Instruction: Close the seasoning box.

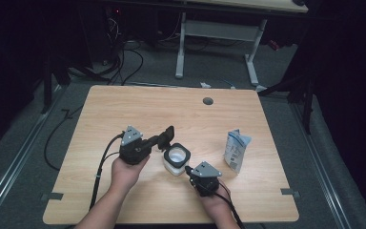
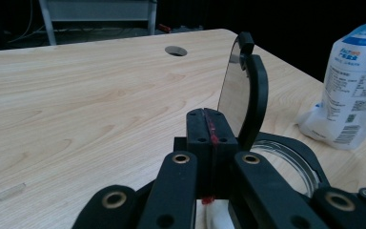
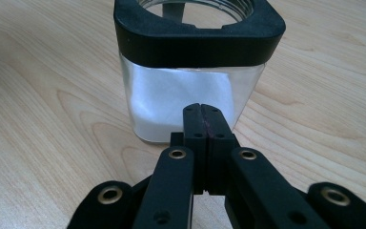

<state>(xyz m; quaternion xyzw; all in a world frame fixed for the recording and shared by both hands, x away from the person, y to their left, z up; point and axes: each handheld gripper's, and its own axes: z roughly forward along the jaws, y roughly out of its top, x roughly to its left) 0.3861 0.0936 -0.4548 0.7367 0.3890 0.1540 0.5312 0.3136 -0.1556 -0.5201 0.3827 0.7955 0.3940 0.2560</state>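
The left gripper point(image 1: 168, 135) lies to the left of the jar, its fingers point(image 2: 201, 133) pressed flat together with nothing between them. They point up and to the right in the high view, towards the raised lid point(image 2: 245, 90), whose hinged edge stands just past their tips. In the left gripper view the lid stands nearly upright on its edge, its round face turned to the left of the fingers and its dark rim curving down to the jar's collar just beyond the right finger.

The jar point(image 1: 176, 160) stands upright on the tabletop point(image 1: 124, 105), between the two grippers, its long axis vertical and its open mouth facing up. It is a squarish clear container with a black collar and white powder inside.

The right gripper point(image 1: 188, 170) sits just below and to the right of the jar, its fingers point(image 3: 193, 129) also fully closed and empty, pointing at the jar's lower wall. In the right gripper view the tips come right up to the glass; whether they touch it I cannot tell.

Well to the right of both pairs of fingers stands a white and blue pouch point(image 1: 237, 150).

The left gripper view gives the lid's tilt and the print on the pouch point(image 2: 351, 86); the right gripper view gives the powder level behind the jar point(image 3: 190, 90) wall; the high view gives both hands together.
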